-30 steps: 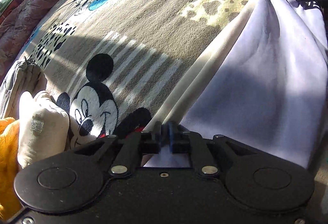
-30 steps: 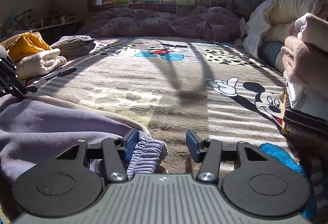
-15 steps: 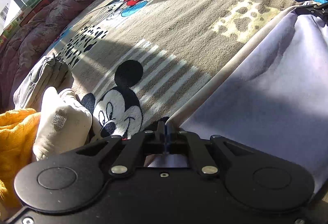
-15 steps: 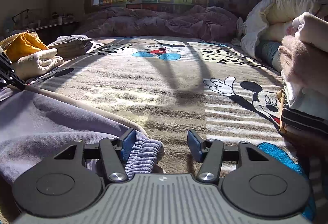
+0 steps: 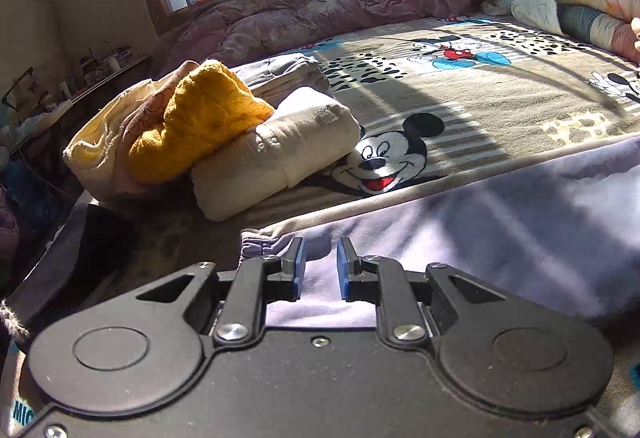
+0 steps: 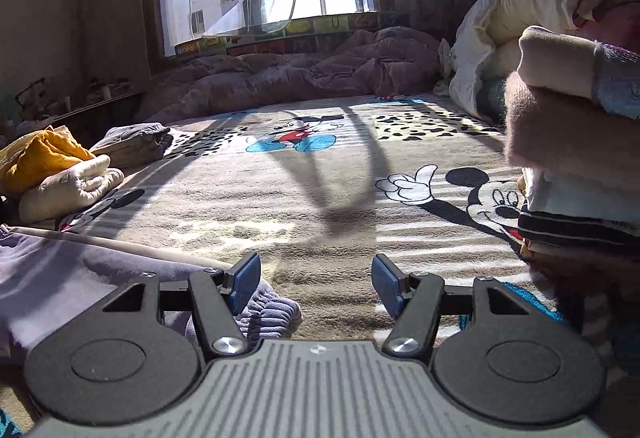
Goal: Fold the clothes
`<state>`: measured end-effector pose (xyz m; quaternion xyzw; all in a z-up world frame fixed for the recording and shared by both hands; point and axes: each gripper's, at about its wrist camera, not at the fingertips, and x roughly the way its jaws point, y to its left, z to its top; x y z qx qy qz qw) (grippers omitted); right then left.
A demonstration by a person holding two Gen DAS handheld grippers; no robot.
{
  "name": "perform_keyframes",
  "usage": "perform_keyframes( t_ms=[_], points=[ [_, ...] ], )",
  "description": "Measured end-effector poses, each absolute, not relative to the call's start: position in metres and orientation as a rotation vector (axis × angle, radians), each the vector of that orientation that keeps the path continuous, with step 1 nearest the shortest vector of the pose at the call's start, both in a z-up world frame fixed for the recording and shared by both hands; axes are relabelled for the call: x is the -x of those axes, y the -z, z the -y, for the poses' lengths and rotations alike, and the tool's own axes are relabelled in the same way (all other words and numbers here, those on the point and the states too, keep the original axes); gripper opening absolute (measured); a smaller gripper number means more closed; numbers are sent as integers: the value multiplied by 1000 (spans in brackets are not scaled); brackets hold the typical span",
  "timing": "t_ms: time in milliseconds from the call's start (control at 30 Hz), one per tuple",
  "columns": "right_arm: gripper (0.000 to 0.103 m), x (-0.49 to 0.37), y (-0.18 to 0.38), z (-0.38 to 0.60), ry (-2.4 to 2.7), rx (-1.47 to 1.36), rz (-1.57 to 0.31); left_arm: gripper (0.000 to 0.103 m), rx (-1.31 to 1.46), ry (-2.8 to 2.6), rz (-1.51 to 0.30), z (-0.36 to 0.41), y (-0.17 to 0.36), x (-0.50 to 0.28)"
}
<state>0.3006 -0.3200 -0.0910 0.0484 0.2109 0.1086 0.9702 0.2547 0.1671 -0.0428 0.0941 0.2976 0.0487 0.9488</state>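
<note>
A lilac garment (image 5: 500,238) lies spread on the cartoon-mouse blanket (image 5: 500,105), with a cream band along its far edge. My left gripper (image 5: 321,264) hovers low over the garment's left end, beside a gathered ribbed hem (image 5: 260,244). Its jaws are opening by a narrow gap, and cloth shows below them without being pinched. In the right wrist view the same garment (image 6: 60,270) lies at the left. My right gripper (image 6: 316,278) stands open and is still widening. The ribbed cuff (image 6: 272,312) lies loose beside its left finger, with bare blanket between the pads.
A pile of folded clothes sits at the bed's left edge: a yellow piece (image 5: 200,117), a cream one (image 5: 272,153) and a grey one (image 5: 280,71). A stack of folded clothes (image 6: 572,141) rises close on the right. A purple quilt (image 6: 300,73) lies under the window.
My left gripper has let go of the lilac edge, its jaws parting, and has swung and rolled to face the window. The right jaws have spread a little wider beside the cuff.
</note>
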Motion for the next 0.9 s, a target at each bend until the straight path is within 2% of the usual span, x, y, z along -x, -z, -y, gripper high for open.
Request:
perform_keyframes(
  t_ms=[233,300,333,400,500,533,567,633,700,733,900],
  points=[
    [59,-272,81,263,-485,-61,-419,16,22,-85,-576,-203,52,-244],
    [59,-268,84,243,-561,-46,-440,19,39,-23,-586,-209,64,-255],
    [59,-269,90,232,-573,-23,-463,24,27,-39,-640,-213,78,-266],
    [59,-274,104,212,-539,73,-539,26,-32,-70,-666,-215,99,-275],
    [59,-272,110,207,-514,96,-572,28,-16,-55,-617,-214,75,-265],
    [60,-270,109,208,-506,90,-568,31,25,-41,-594,-217,70,-262],
    [63,-267,108,210,-498,77,-557,41,55,-30,-589,-220,69,-262],
    [64,-268,111,212,-483,71,-574,55,60,-26,-673,-220,89,-274],
    [63,-270,112,211,-477,73,-581,55,60,-25,-669,-218,97,-276],
    [62,-267,109,213,-470,66,-563,52,73,-28,-651,-218,88,-273],
    [62,-237,87,261,-368,-136,-418,53,246,-60,-471,-232,58,-248]
  ],
)
